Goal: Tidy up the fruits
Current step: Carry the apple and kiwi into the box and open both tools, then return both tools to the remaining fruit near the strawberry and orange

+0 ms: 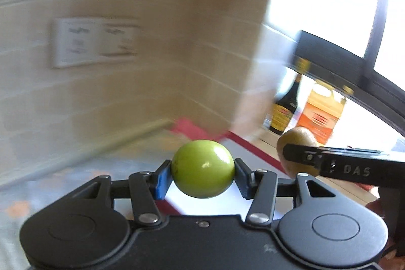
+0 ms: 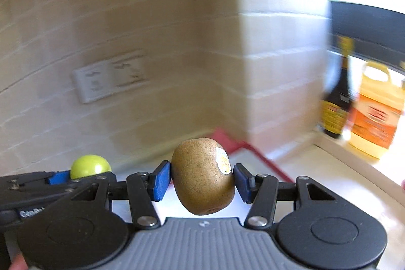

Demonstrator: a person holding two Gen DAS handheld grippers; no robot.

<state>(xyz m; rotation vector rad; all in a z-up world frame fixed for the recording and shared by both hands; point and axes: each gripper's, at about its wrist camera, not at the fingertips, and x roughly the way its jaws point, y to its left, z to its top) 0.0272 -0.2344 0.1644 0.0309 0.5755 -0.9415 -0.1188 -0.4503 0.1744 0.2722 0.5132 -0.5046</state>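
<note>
My left gripper (image 1: 202,172) is shut on a round green fruit (image 1: 202,168) and holds it in the air. My right gripper (image 2: 201,180) is shut on a brown kiwi (image 2: 200,176) with a small sticker. In the left wrist view the kiwi (image 1: 298,138) and the right gripper's finger (image 1: 303,156) show at the right. In the right wrist view the green fruit (image 2: 89,166) and the left gripper show at the left. The two grippers are side by side, both raised and facing the tiled wall.
A white mat with a red border (image 1: 253,151) lies below on the counter. A dark sauce bottle (image 2: 336,98) and an orange-labelled jug (image 2: 374,115) stand on the window sill at the right. A double wall socket (image 2: 108,77) is on the tiled wall.
</note>
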